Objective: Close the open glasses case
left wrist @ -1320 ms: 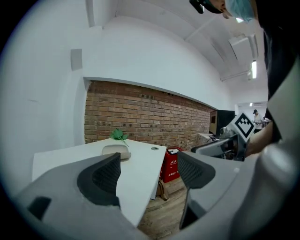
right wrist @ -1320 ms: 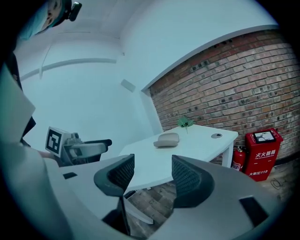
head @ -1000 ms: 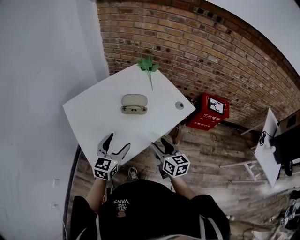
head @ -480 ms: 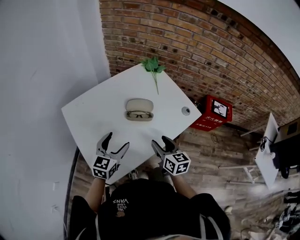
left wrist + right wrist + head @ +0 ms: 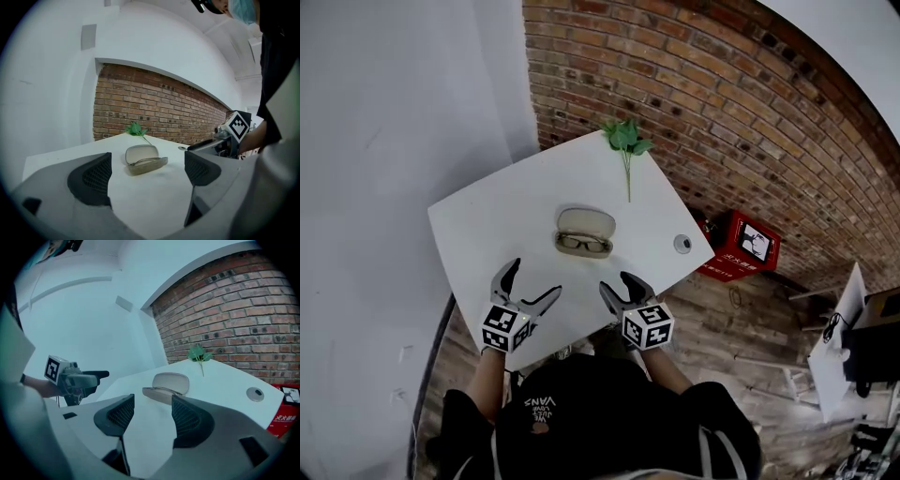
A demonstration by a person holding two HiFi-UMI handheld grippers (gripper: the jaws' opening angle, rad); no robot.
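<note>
Brick wall (image 5: 722, 103) backs a white table (image 5: 478, 220) set cornerwise to the person. Both grippers hover over its near edge, well short of the task's thing. The left gripper (image 5: 534, 278) has its jaws opening with nothing between them. The right gripper (image 5: 617, 283) has its jaws apart and is equally empty.

Mid-table lies the glasses case (image 5: 585, 232), its lid standing up on the side toward the wall and spectacles (image 5: 583, 244) in the tray. It looks like a light, stiff shell that would skid on the smooth top, so steady the tray's front lip and push the lid's upper edge down. Whether the hinge is sprung I can't tell from here.
</note>
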